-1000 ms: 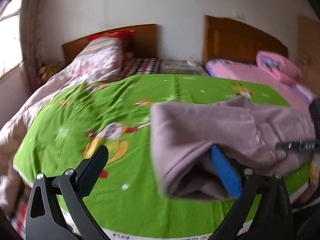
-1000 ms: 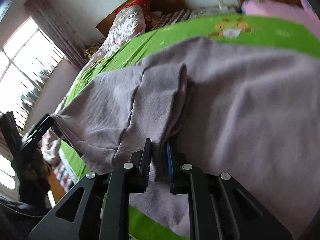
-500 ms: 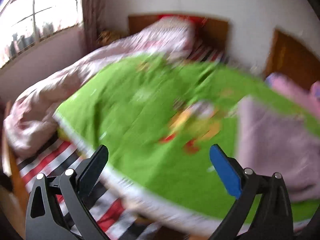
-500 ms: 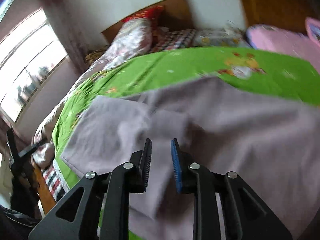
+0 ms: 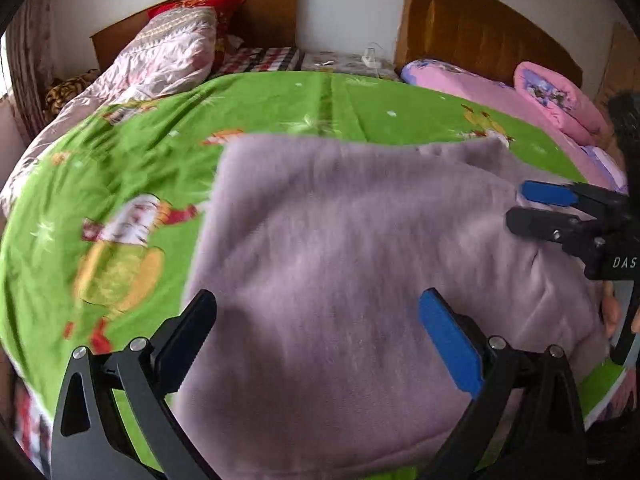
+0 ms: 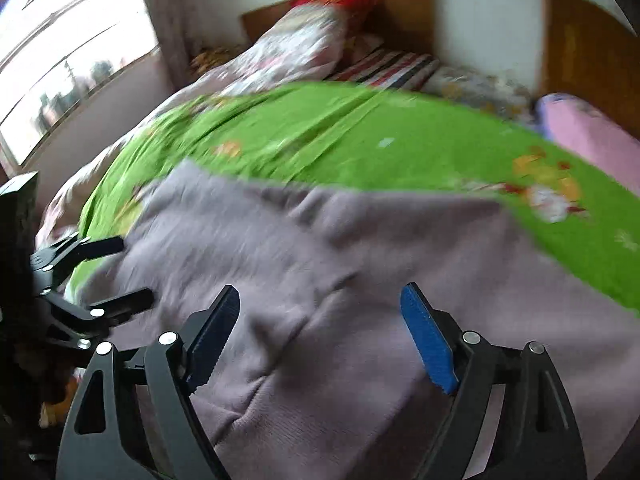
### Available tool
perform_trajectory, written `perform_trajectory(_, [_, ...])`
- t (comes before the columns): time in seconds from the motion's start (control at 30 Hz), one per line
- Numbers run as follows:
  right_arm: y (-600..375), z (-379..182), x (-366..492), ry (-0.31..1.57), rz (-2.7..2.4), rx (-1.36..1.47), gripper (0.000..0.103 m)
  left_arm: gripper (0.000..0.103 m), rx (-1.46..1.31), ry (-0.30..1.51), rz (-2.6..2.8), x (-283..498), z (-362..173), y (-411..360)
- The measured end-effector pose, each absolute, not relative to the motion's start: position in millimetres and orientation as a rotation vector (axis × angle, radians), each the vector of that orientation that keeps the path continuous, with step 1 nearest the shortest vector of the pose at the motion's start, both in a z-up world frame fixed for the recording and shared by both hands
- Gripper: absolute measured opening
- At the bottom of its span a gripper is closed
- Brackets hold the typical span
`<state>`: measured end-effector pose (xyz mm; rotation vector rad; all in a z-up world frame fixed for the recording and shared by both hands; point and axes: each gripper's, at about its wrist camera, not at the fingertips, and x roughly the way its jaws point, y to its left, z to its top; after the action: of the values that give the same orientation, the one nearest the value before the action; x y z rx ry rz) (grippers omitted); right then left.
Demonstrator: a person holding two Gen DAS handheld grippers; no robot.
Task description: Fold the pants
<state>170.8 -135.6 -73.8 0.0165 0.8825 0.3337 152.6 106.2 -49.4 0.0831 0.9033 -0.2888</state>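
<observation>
The mauve pants (image 5: pixel 360 240) lie spread in a folded slab on the green cartoon blanket (image 5: pixel 120 168). My left gripper (image 5: pixel 320 340) hangs open just above their near left part, with nothing pinched between its fingers. In the right wrist view it shows at the left edge (image 6: pixel 124 274), by the cloth's left border. My right gripper (image 6: pixel 320 336) hovers over the pants (image 6: pixel 320 264); its jaws are opening and no cloth is between the pads. From the left wrist view the right gripper (image 5: pixel 518 206) sits over the pants' right end, held by a hand (image 5: pixel 612 316).
A floral quilt and pillows (image 5: pixel 160 56) are heaped at the far left by a wooden headboard (image 5: pixel 264 4). Pink bedding (image 5: pixel 552 96) lies at the far right. A window (image 6: pixel 68 64) is on the left wall. The blanket's near edge drops off close to both grippers.
My right gripper was shut on a fold of the pants and has let go and opened wide. My left gripper swung off to the left, then came back over the pants.
</observation>
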Motion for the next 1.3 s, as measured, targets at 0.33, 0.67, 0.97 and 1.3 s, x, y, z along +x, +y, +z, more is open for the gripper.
perform_trajectory(0.33, [-117.9, -94.3, 149.7, 0.989, 0.427, 0.013, 0.088, 0.101, 0.001, 0.915, -0.397, 239.7, -35.5, 81.7])
perform_trajectory(0.67, [-289.6, -44.4, 55.3, 0.712, 0.088, 0.327, 0.088, 0.101, 0.142, 0.803, -0.352, 203.4, -8.6, 32.4])
perform_trajectory(0.97, [-425.7, -75.3, -92.0, 0.484, -0.161, 0.847, 0.088, 0.101, 0.223, 0.72, -0.727, 150.4, -7.4, -117.5])
perform_trajectory(1.3, [-439.6, -116.3, -132.0, 0.62, -0.248, 0.974, 0.088, 0.101, 0.431, 0.882, -0.772, 140.3, -80.3, -188.3])
